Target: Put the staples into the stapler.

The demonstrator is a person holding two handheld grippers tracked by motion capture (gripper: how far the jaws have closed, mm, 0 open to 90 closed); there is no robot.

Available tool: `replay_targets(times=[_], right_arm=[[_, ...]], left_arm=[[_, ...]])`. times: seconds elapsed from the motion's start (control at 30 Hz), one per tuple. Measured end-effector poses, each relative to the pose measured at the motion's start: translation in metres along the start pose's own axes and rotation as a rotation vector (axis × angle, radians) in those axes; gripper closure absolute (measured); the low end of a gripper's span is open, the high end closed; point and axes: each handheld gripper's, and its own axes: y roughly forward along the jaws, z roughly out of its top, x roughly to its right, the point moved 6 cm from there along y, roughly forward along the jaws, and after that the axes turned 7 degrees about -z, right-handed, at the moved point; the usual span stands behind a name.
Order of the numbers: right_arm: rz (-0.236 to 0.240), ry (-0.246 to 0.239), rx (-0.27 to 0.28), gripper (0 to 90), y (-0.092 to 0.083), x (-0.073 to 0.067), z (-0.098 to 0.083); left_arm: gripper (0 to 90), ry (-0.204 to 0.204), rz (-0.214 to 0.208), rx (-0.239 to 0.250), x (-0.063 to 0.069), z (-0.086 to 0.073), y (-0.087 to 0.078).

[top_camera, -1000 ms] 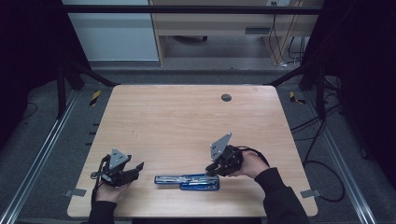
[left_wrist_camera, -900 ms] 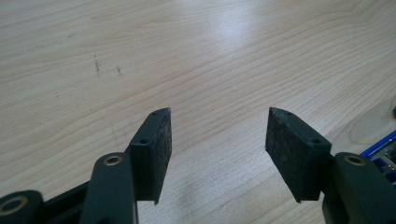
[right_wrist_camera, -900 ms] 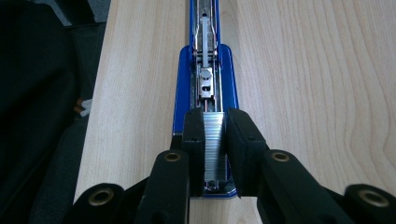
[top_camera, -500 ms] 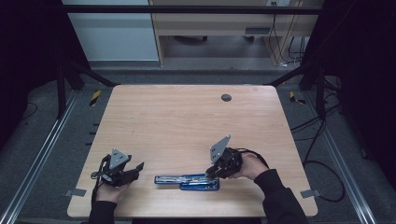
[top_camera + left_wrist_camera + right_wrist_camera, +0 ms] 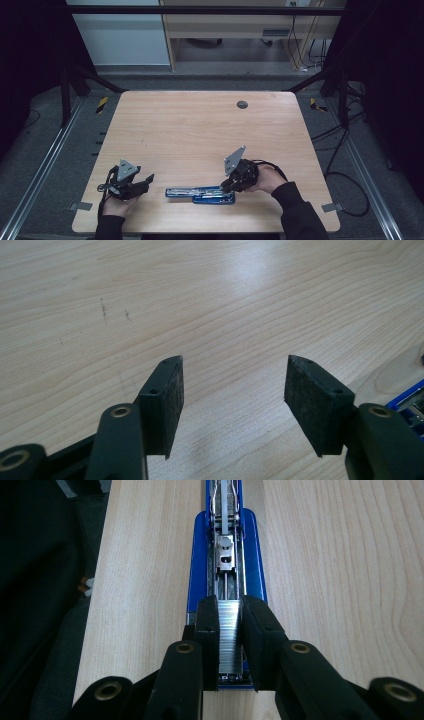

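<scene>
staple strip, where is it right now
The staple strip sits between the right gripper's pads, over the magazine channel of the open blue stapler, which lies near the table's front edge in the high view.

High view is looking forward and down from above the near table [image 5: 200,125] edge, taking in the whole top. Left gripper view is facing low along its pads [image 5: 167,395] across bare wood. Right gripper view is looking close down the blue stapler [image 5: 225,555], also lying near the front edge in the high view [image 5: 200,194].
</scene>
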Motion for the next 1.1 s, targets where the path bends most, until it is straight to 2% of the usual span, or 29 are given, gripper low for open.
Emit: replay_targets(times=[0.33, 0.5, 0.83, 1.1], right_arm=[[0.001, -0.005, -0.006, 78.1, 0.0017, -0.0003, -0.0007], [-0.001, -0.012, 0.009, 78.1, -0.0008, -0.0011, 0.001], [0.003, -0.001, -0.011, 78.1, 0.0011, -0.0013, -0.0013], [-0.001, -0.014, -0.016, 78.1, 0.0029, -0.0011, -0.0019]], left_arm=[[40.8, 0.001, 0.0, 0.0, 0.0, -0.0001, 0.0001], [40.8, 0.0, 0.0, -0.001, 0.0, -0.0001, 0.0002], [40.8, 0.001, 0.001, -0.001, -0.0001, -0.0001, 0.0001], [40.7, 0.001, 0.0, -0.001, 0.0001, 0.0, 0.0003]])
